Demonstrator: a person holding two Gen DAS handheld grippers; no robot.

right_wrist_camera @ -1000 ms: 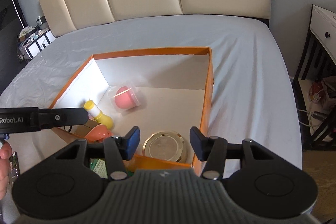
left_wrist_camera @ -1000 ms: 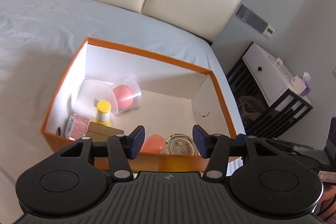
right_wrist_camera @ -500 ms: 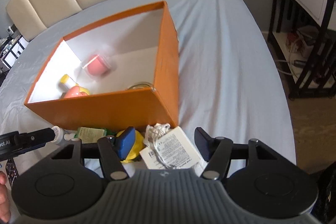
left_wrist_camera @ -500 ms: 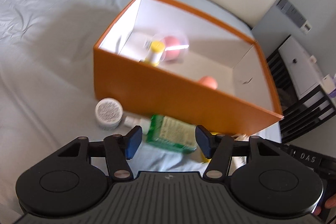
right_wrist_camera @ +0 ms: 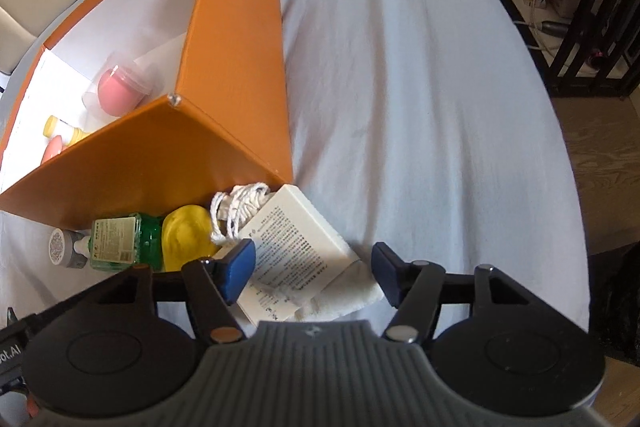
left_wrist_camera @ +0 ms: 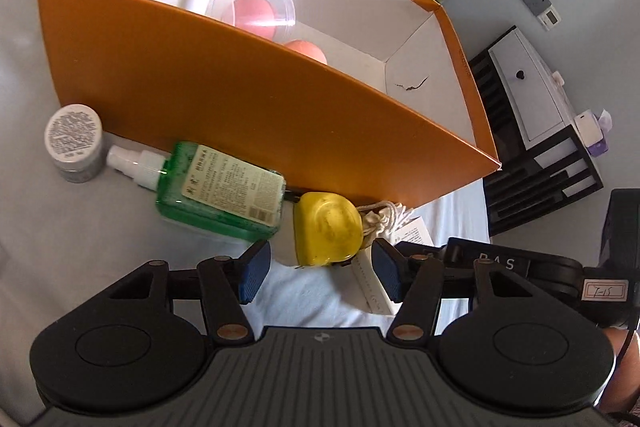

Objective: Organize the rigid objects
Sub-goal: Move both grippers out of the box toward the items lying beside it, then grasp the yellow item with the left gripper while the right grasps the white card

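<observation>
Left gripper (left_wrist_camera: 322, 270), fingers spread and empty: the yellow object (left_wrist_camera: 327, 228) lies on the bed at 12 o'clock, just beyond the gap, beside the orange box (left_wrist_camera: 240, 99). Right gripper (right_wrist_camera: 313, 269), likewise spread, straddles the white box (right_wrist_camera: 298, 247), whose long axis runs from 7 to 1 o'clock; each gripper is nearest its own item.

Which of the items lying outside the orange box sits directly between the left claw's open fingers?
The yellow object; the green bottle and grey jar lie further left.

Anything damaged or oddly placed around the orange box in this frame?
A dark, crack-like mark shows on the white inner wall of the orange box; whether tear or stain is unclear. The green spray bottle lies on its side against the box's outside wall.
</observation>
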